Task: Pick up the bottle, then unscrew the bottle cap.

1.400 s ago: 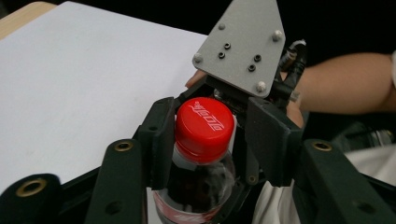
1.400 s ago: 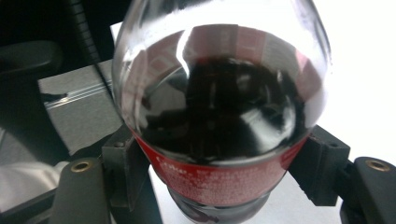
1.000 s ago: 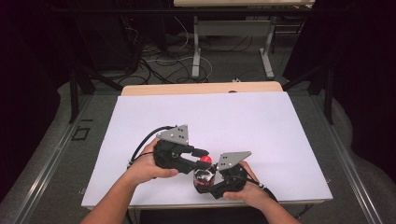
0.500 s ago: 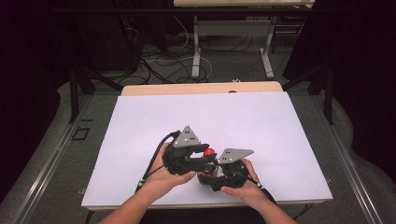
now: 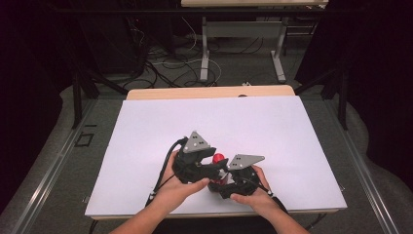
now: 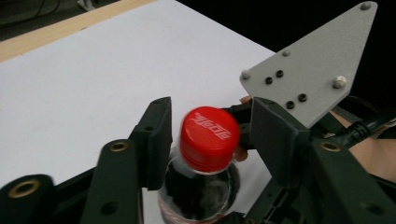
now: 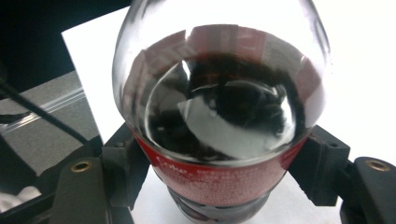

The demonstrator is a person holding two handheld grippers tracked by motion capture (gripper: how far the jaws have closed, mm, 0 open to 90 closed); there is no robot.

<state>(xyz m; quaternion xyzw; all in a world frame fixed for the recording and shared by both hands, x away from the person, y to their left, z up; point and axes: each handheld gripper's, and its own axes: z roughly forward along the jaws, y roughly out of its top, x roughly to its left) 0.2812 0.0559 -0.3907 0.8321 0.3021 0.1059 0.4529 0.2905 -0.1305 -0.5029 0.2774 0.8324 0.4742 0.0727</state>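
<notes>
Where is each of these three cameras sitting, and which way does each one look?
High view: above the person's side, looking forward and down on the table; forearms, both hands, left gripper and right gripper show.
Left gripper view: rides the left gripper, looking along its jaws at the red cap, with the right gripper's grey plate beyond.
Right gripper view: rides the right gripper, looking at the bottle between its jaws.
All three show the bottle.

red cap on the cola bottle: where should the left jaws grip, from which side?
Grip the round red screw cap across its side wall, from above along the neck. The left gripper already straddles it, while the right gripper clamps the clear plastic cola bottle at its label.
</notes>
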